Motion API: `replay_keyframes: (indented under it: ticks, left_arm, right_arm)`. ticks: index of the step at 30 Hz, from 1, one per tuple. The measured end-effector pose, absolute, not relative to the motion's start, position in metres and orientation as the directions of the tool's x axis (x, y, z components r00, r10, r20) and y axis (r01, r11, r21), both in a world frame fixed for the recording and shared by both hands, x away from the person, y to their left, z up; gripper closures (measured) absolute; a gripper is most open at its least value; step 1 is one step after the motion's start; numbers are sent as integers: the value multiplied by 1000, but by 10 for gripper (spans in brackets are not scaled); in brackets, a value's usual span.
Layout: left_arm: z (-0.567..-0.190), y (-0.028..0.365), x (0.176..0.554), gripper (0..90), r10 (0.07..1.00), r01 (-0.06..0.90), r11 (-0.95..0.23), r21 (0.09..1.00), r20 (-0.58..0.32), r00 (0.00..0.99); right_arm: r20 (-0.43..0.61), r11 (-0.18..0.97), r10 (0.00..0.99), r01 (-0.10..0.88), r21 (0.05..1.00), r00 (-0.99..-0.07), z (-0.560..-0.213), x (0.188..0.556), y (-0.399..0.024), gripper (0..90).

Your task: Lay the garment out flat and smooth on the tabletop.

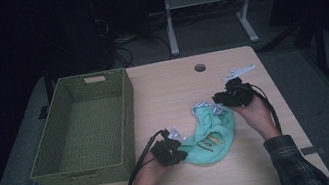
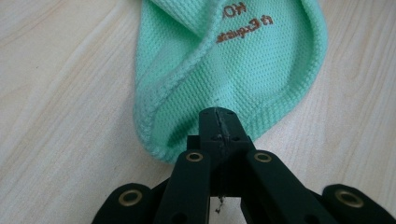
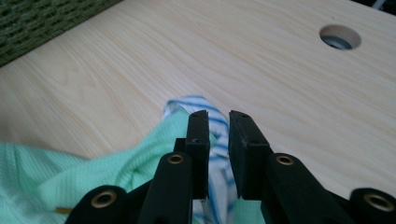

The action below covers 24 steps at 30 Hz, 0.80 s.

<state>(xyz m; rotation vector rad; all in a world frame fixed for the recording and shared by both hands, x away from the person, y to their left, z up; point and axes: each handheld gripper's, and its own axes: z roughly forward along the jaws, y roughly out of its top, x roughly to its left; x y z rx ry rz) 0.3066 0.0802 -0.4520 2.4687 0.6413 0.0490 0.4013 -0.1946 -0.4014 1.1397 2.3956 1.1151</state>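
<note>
A mint-green cloth [image 1: 210, 138] with orange lettering lies crumpled on the pale wooden table [image 1: 161, 88]. A blue-and-white striped cloth [image 1: 207, 107] pokes out at its far end. My left gripper [image 1: 182, 153] holds the green cloth's near hem; in the left gripper view its jaws [image 2: 219, 116] are shut together on the waffle fabric [image 2: 243, 70]. My right gripper [image 1: 218, 99] is at the far end. In the right gripper view its jaws [image 3: 218, 116] stand a narrow gap apart with the striped cloth [image 3: 180, 106] bunched between them and the green cloth [image 3: 56, 172] rising toward them.
A green woven basket [image 1: 128, 114] stands along the table's left side, and its wall [image 3: 37, 23] shows in the right gripper view. A round cable hole [image 1: 200, 68] sits near the far edge. Bare tabletop lies between the basket and the cloths.
</note>
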Motion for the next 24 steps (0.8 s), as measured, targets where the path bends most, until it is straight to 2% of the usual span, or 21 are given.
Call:
replay_keyframes:
  ticks: [17, 21, 24]
  left_arm:
    - [-452, 80, 307, 895, 455, 436, -718, 542, -108, 884]
    - [-452, 80, 307, 895, 456, 439, -717, 542, -112, 883]
    - [-452, 80, 307, 895, 457, 441, -715, 542, -113, 882]
  right_arm:
    - [110, 479, 699, 577, 662, -707, -432, 416, -145, 795]
    - [116, 482, 700, 587, 650, -704, -439, 417, -141, 780]
    - [130, 476, 699, 594, 648, -703, -441, 417, -139, 735]
